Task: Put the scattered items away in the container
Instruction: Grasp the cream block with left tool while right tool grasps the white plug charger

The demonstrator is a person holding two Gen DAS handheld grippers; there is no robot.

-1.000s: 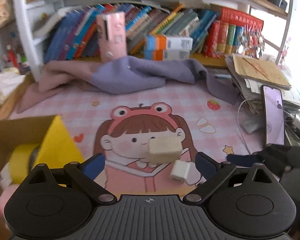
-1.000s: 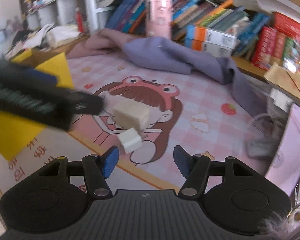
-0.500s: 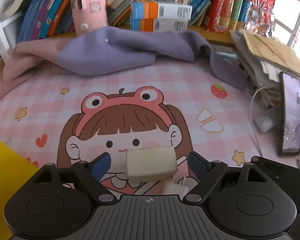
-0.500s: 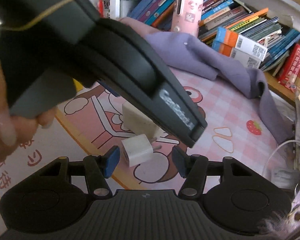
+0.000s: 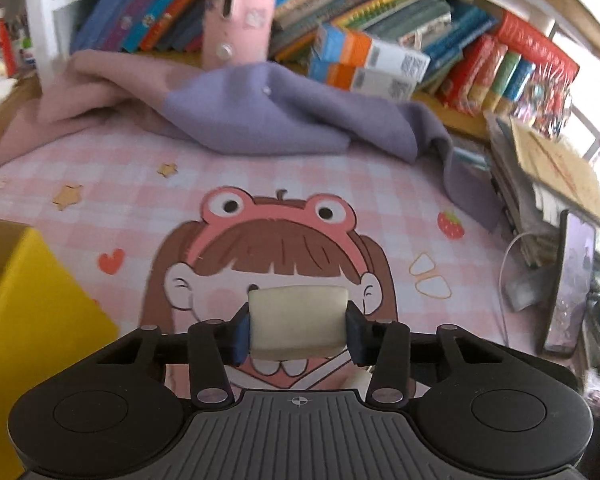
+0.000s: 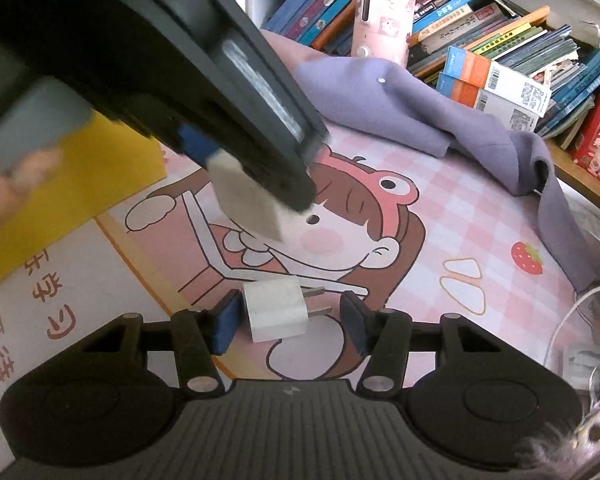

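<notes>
My left gripper (image 5: pixel 298 330) is shut on a cream rectangular eraser block (image 5: pixel 298 322), held above the pink cartoon mat (image 5: pixel 260 184). In the right wrist view the left gripper (image 6: pixel 236 168) crosses the upper left with the same block (image 6: pixel 252 200) in it. My right gripper (image 6: pixel 290 318) is open around a white plug adapter (image 6: pixel 274 308) lying on the mat, prongs pointing right. The yellow cardboard box (image 5: pixel 24 320) stands at the left; it also shows in the right wrist view (image 6: pixel 80 184).
A purple and pink cloth (image 5: pixel 284 116) lies across the back of the mat. Behind it stand a bookshelf row (image 5: pixel 380 20) and a pink device (image 5: pixel 240 12). A phone (image 5: pixel 568 284), a paper stack (image 5: pixel 548 176) and a white cable (image 5: pixel 508 264) are at the right.
My left gripper has closed on the eraser block and lifted it off the mat. My right gripper has moved forward until its open fingers flank the white adapter.
</notes>
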